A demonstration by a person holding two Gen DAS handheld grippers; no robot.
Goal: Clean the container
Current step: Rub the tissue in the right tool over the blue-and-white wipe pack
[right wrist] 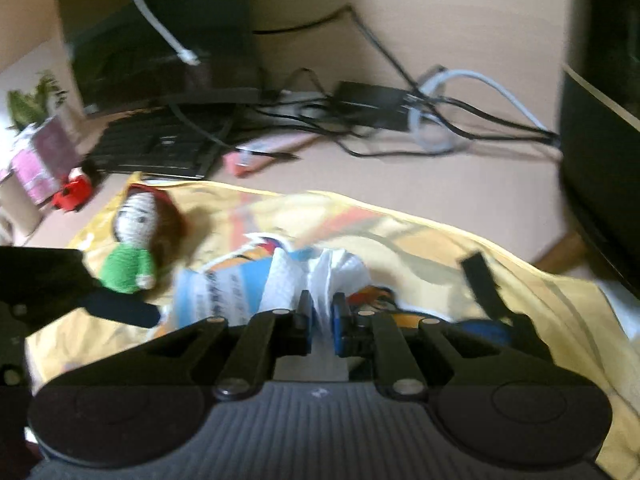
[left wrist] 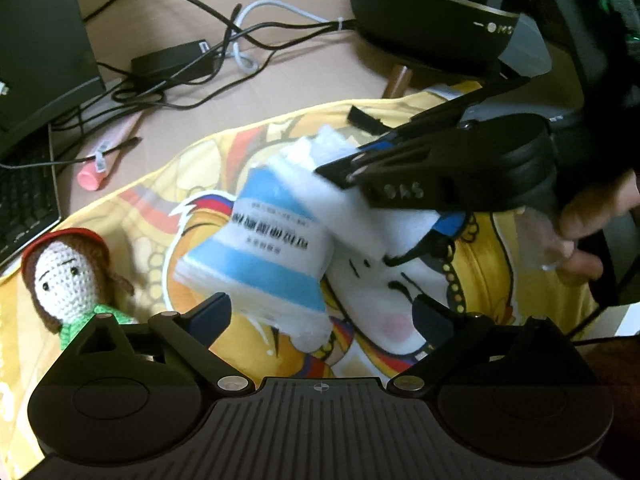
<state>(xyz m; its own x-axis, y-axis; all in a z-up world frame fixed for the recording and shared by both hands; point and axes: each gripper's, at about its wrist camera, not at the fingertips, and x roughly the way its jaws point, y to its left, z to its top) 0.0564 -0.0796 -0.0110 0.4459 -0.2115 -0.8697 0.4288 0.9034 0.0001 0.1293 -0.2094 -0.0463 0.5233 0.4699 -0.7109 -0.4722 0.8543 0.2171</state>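
While the left tongs (left wrist: pixel 320 312) stand wide apart, a blue-and-white container (left wrist: pixel 256 248) with printed text lies tilted between and just beyond their tips, over a yellow cartoon cloth (left wrist: pixel 168 176). The right tongs (right wrist: pixel 321 320), reaching in from the right, are clamped on a white tissue (right wrist: pixel 320 276) stuffed into the container's mouth. Left of the left tongs rests a crocheted doll (left wrist: pixel 68 276). Farther off, black cables (left wrist: pixel 192 72) tangle across the worktop (left wrist: pixel 312 68).
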